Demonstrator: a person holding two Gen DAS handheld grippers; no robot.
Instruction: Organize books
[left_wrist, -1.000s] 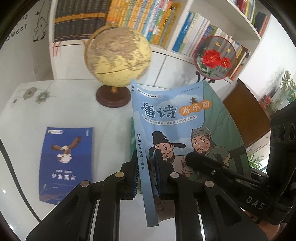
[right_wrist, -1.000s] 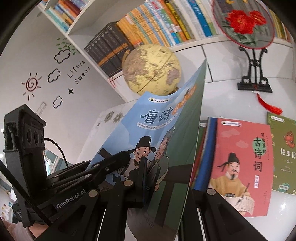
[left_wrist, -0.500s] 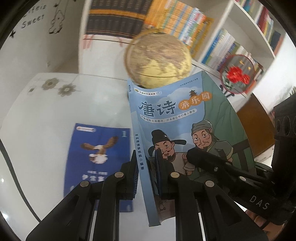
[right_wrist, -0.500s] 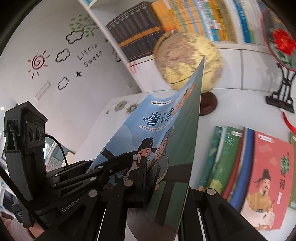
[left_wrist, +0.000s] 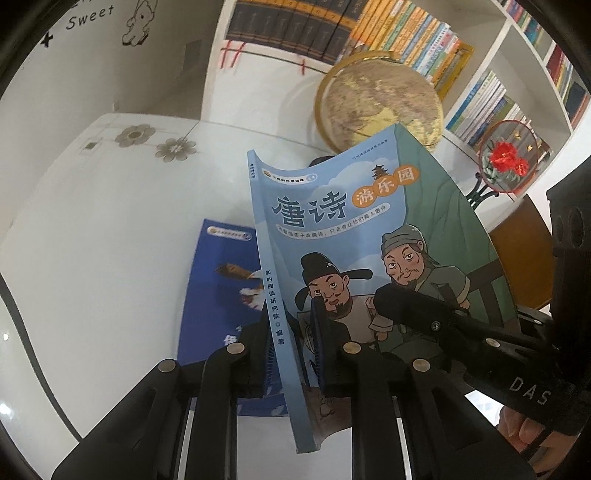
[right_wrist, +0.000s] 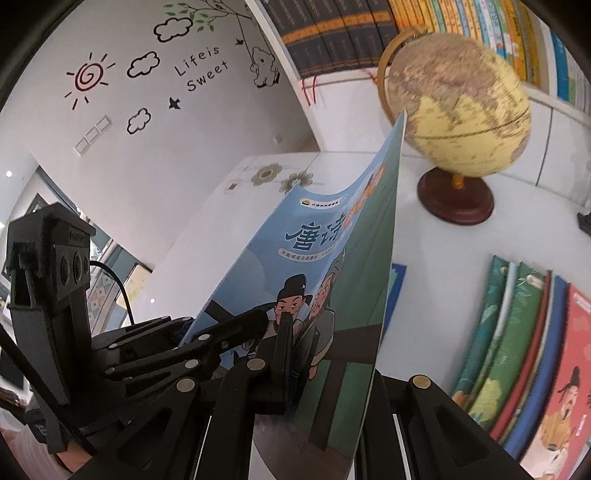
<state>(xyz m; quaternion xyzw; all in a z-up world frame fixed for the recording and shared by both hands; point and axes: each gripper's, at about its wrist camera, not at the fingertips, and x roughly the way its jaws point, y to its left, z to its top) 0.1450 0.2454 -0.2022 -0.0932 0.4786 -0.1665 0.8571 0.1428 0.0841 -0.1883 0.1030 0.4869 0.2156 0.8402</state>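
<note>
A light blue book (left_wrist: 351, 229) with two cartoon poets on its cover is held tilted above the white table (left_wrist: 92, 240). My left gripper (left_wrist: 291, 321) is shut on its spine edge near the bottom. My right gripper (right_wrist: 295, 332) is shut on the same book at its open edge; one finger presses the cover and the other is hidden behind the pages. The right gripper's finger (left_wrist: 399, 299) also shows on the cover in the left wrist view. A dark blue book (left_wrist: 218, 288) with an eagle lies flat on the table, partly under the held book.
A globe (left_wrist: 380, 103) on a brown stand is on the table behind the held book. Several books (right_wrist: 517, 350) lie fanned out on the table to the right. Shelves full of books (left_wrist: 424, 40) line the back wall. A red flower fan (left_wrist: 509, 158) stands far right.
Both grippers have carried the light blue book left and a little lower. It now overlaps the dark blue book, and the globe and fan have slid to the right in view.
</note>
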